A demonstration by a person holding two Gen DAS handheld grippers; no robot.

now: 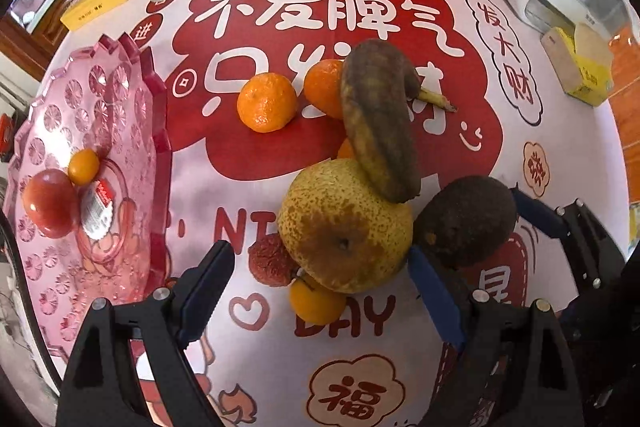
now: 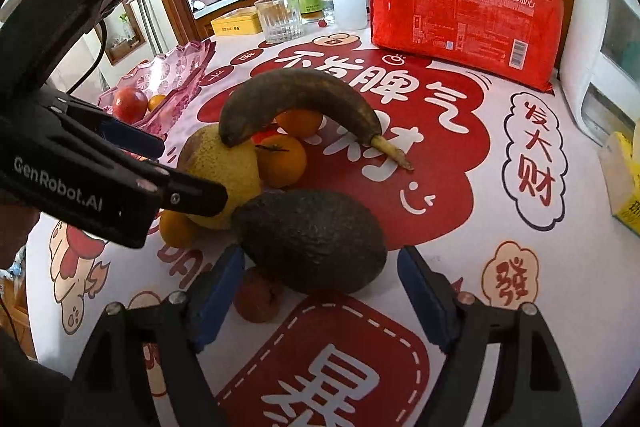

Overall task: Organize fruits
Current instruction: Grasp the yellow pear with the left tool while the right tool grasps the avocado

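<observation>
My left wrist view alone shows the whole scalloped pink glass tray point(image 1: 132, 131), well left of the big speckled yellow-brown pear point(image 1: 344, 227), holding a red apple point(image 1: 50, 203) and a small orange fruit point(image 1: 83, 167). My right wrist view alone shows paper cups inside the red pack point(image 2: 464, 15) behind that pear point(image 2: 218, 167). My left gripper point(image 1: 320, 287) is spread around the pear, my right gripper point(image 2: 320, 267) spread around the dark wrinkled avocado point(image 2: 312, 247) beside it; a blackened banana point(image 1: 376, 123) leans on the pear.

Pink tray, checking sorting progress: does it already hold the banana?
No, the pink tray holds only a red apple and a small orange; the banana lies across the pear.
</observation>
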